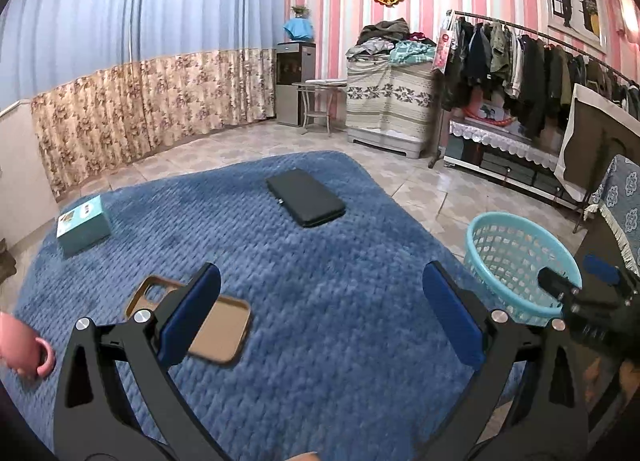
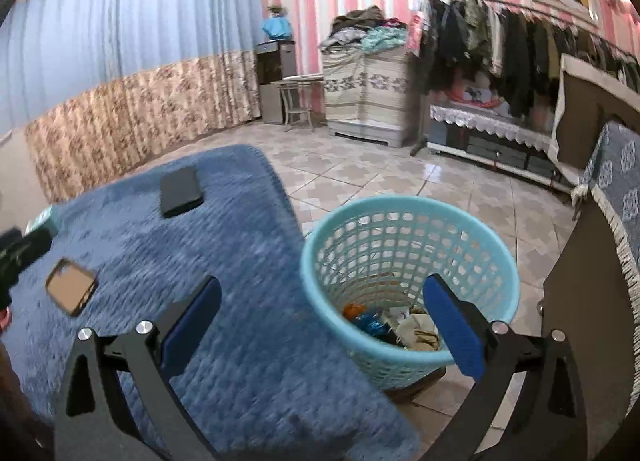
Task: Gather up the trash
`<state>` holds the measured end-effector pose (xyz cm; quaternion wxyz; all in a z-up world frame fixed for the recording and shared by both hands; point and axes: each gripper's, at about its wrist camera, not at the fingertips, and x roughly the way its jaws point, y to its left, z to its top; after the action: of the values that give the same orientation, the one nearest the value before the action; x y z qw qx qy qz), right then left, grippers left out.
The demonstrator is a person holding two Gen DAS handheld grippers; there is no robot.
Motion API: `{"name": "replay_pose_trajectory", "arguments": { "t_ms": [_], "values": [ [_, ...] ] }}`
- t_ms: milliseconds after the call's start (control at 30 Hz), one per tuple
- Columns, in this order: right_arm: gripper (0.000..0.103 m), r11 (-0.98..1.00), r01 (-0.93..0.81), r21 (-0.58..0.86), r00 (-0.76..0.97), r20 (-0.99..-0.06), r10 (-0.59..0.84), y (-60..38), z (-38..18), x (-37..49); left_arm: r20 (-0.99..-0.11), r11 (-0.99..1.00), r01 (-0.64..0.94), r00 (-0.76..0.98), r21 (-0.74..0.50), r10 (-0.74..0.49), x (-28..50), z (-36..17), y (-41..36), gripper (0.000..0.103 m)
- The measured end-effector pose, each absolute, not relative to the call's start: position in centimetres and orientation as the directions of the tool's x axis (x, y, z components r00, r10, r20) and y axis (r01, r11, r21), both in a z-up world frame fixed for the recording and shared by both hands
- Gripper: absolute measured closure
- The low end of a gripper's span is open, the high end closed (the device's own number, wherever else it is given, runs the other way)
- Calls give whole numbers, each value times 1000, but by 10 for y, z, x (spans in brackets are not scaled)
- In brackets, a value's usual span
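Note:
A light-blue perforated basket (image 2: 404,285) stands on the floor at the right edge of the blue quilted surface (image 2: 224,341); crumpled trash (image 2: 396,325) lies in its bottom. The basket also shows in the left wrist view (image 1: 516,261). My right gripper (image 2: 322,325) is open and empty, held just in front of and above the basket. My left gripper (image 1: 322,315) is open and empty above the blue surface (image 1: 320,301), with a tan phone case (image 1: 216,331) under its left finger. The right gripper shows at the right edge of the left wrist view (image 1: 580,285).
A black flat case (image 1: 306,197), a teal box (image 1: 84,225) and a pink mug (image 1: 24,349) lie on the blue surface. A clothes rack (image 1: 540,57), covered cabinet (image 1: 392,101), small table (image 1: 320,101) and dark furniture (image 2: 592,301) stand around on the tiled floor.

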<state>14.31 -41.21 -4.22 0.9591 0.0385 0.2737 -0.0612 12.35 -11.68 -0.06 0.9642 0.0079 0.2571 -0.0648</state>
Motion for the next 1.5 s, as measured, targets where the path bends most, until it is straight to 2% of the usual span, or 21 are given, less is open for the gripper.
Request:
{"name": "replay_pose_trajectory", "arguments": {
  "t_ms": [267,633,1000,1500],
  "values": [
    [4,995,98,32,883,-464,-72,-379,-33,106,-472,998,69,880,14,-54,93,-8,-91,5],
    [4,998,64,-1,884,-464,-57,-353,-37,85,-462,998,47,885,-40,-60,78,-19,-62,5],
    [4,1000,31,-3,894,-447,-28,-341,-39,79,-410,1000,22,912,1,-19,56,-20,-63,5],
    [4,999,35,20,919,-392,-24,-343,-35,78,-408,999,42,912,-2,-39,54,-24,-64,5]
  ]
}}
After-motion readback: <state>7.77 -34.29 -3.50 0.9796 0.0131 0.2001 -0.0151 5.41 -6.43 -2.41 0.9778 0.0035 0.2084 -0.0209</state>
